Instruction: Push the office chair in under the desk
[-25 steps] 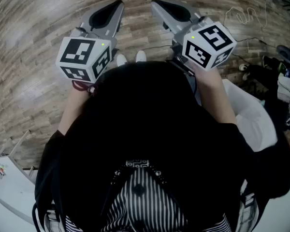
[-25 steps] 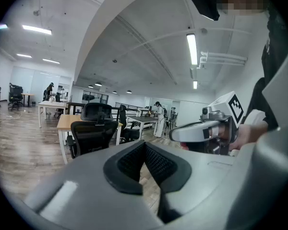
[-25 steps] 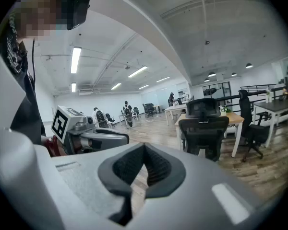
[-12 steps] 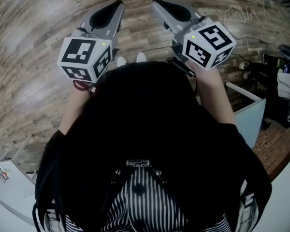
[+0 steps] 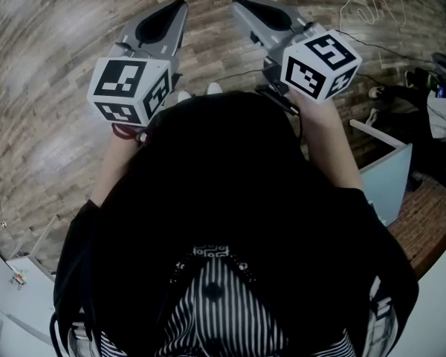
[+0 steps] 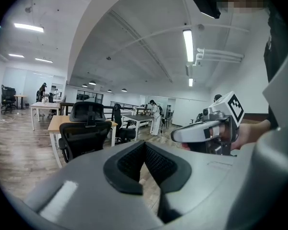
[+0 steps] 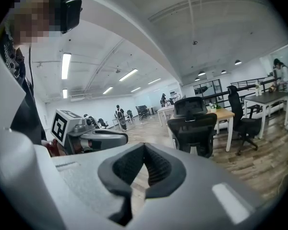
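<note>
A wood-plank floor [image 5: 52, 65] spreads through the open office, with a thin pale cable [image 5: 364, 10] looping at the far right. Strip lights [image 6: 188, 44] line the ceiling. A person in white [image 6: 155, 115] stands far off (beside a dark table [image 6: 134, 117]); a white table [image 6: 43, 105] sits far left.

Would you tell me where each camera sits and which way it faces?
Head view: on the person's head, steeply down at wooden floor; shows torso, left gripper, right gripper.
Left gripper view: on that gripper, along its shut jaws toward the office chair; shows right gripper.
Right gripper view: on that gripper, same heading; shows left gripper.
Shared: both gripper views show office chair and desk.
</note>
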`<action>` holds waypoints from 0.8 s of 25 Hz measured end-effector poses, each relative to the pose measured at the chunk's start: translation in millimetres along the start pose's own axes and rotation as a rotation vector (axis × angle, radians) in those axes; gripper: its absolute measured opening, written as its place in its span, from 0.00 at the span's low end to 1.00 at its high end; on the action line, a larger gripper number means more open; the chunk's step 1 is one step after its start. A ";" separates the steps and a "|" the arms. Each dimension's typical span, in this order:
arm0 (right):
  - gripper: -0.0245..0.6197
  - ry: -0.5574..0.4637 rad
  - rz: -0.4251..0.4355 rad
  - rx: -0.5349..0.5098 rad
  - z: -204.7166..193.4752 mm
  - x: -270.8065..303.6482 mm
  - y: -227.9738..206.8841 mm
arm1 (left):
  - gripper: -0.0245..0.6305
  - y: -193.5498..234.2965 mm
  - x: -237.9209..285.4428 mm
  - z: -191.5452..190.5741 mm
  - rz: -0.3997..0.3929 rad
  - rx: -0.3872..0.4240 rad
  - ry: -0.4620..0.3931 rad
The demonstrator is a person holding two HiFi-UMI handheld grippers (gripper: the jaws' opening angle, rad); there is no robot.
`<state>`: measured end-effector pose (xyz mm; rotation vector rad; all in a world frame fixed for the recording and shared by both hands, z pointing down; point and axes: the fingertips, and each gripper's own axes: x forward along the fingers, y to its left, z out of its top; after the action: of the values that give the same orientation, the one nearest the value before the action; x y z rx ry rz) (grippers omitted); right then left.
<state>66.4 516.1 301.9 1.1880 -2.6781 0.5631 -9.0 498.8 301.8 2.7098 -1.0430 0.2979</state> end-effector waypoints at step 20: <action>0.04 0.019 0.085 0.065 1.7 27.3 -83.9 | 0.04 35.4 50.1 -6.6 0.107 -0.040 0.034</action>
<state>110.2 445.4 331.3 1.0831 -2.7248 0.6760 2.7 443.3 326.2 2.6092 -1.1739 0.3360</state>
